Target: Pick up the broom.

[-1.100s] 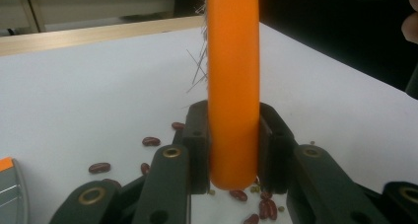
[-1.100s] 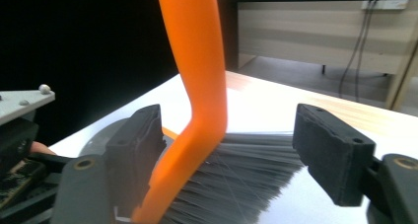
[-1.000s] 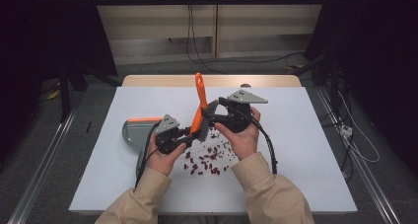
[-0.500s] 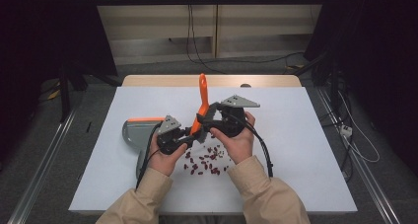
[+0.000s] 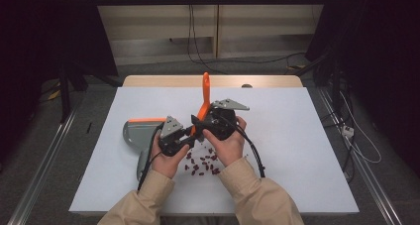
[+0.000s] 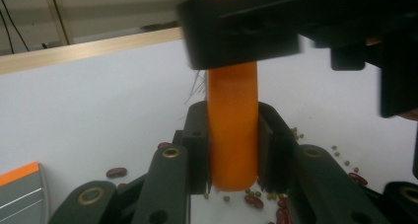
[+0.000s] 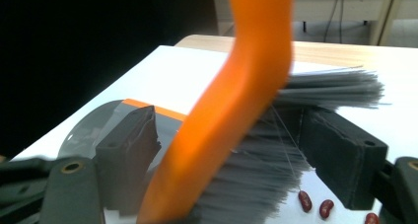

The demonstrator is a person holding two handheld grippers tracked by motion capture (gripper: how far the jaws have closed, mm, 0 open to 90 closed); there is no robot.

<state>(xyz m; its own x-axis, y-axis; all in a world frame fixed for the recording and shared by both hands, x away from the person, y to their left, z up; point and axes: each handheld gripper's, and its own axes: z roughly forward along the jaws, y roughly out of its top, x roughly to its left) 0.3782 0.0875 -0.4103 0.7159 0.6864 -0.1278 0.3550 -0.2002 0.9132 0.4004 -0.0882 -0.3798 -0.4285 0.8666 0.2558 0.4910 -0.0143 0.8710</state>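
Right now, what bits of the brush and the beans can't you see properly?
- Brush bristles: in the high view, hidden behind both grippers and hands.
- Brush handle top: cut off by the upper edge in the right gripper view.
- Beans: too small to count in the high view; some lie under the hands.
- Dustpan: partly covered by the left gripper in the high view.

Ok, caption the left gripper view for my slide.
Left gripper clamps an orange brush handle above scattered red beans.

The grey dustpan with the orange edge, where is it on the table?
In the high view the dustpan lies flat on the white table's left half, just left of the left gripper, apart from the beans.
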